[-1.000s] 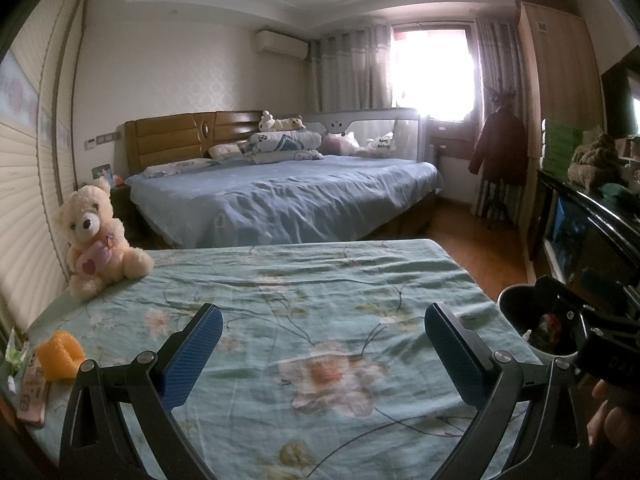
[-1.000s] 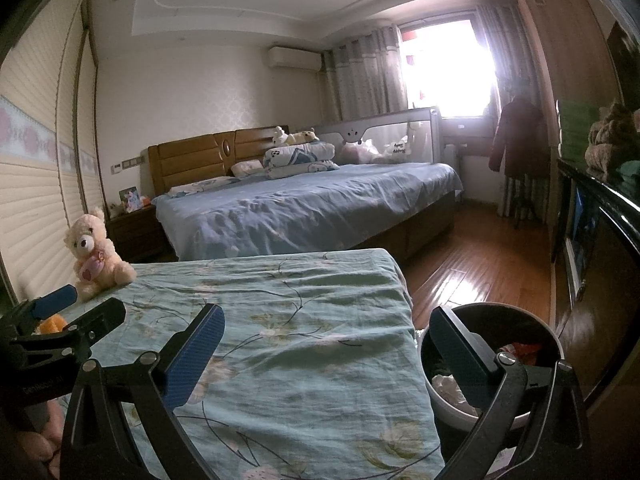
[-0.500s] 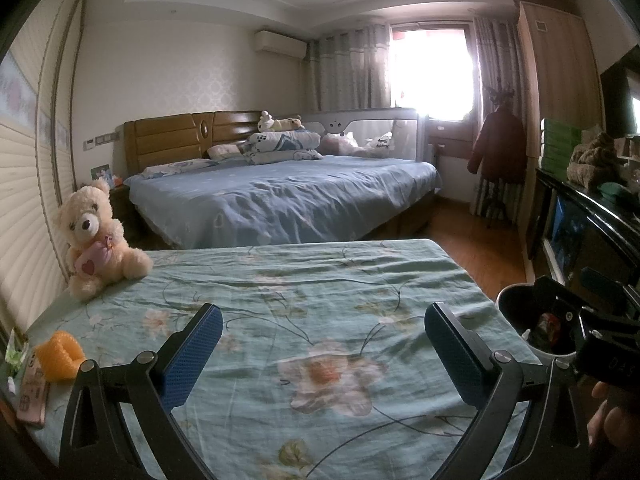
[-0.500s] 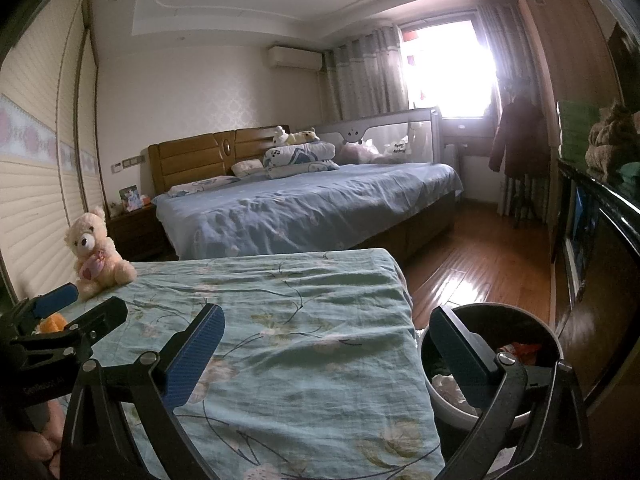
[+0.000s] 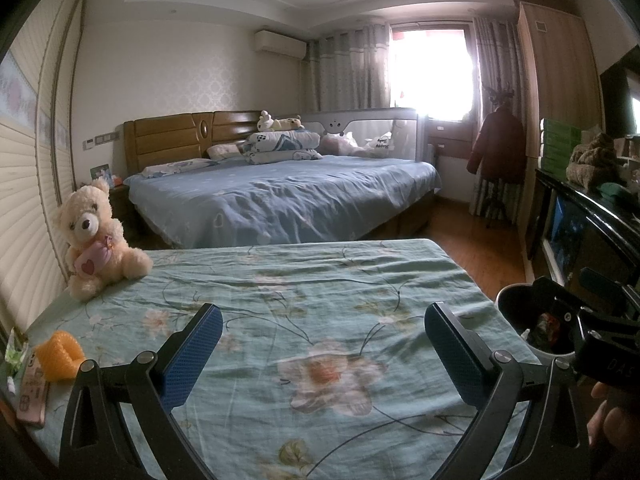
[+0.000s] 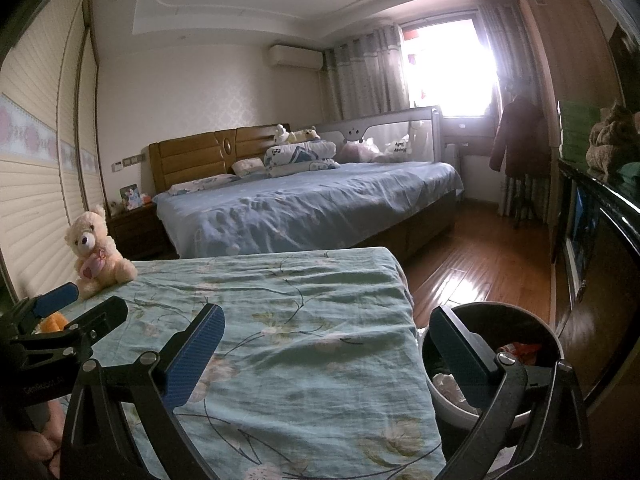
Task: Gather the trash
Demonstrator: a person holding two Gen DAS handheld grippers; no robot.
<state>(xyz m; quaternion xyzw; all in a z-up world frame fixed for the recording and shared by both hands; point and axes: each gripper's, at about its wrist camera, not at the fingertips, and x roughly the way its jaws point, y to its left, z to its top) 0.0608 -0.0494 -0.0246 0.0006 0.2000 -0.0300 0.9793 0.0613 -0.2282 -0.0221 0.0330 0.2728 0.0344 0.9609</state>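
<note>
With some trash already in the bin (image 6: 520,364) beside the bed (image 5: 320,288), both the left gripper (image 5: 320,352) and right gripper (image 6: 326,352) gaped wide and empty, while a green wrapper (image 5: 14,350) seemingly remained.

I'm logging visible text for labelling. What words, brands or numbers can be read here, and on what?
"DAS": on the right gripper body, cut off at the frame edge.
Pale lettering on the left gripper body: too blurred to read.
Dark print on the bed rail mesh: too small to read.
</note>
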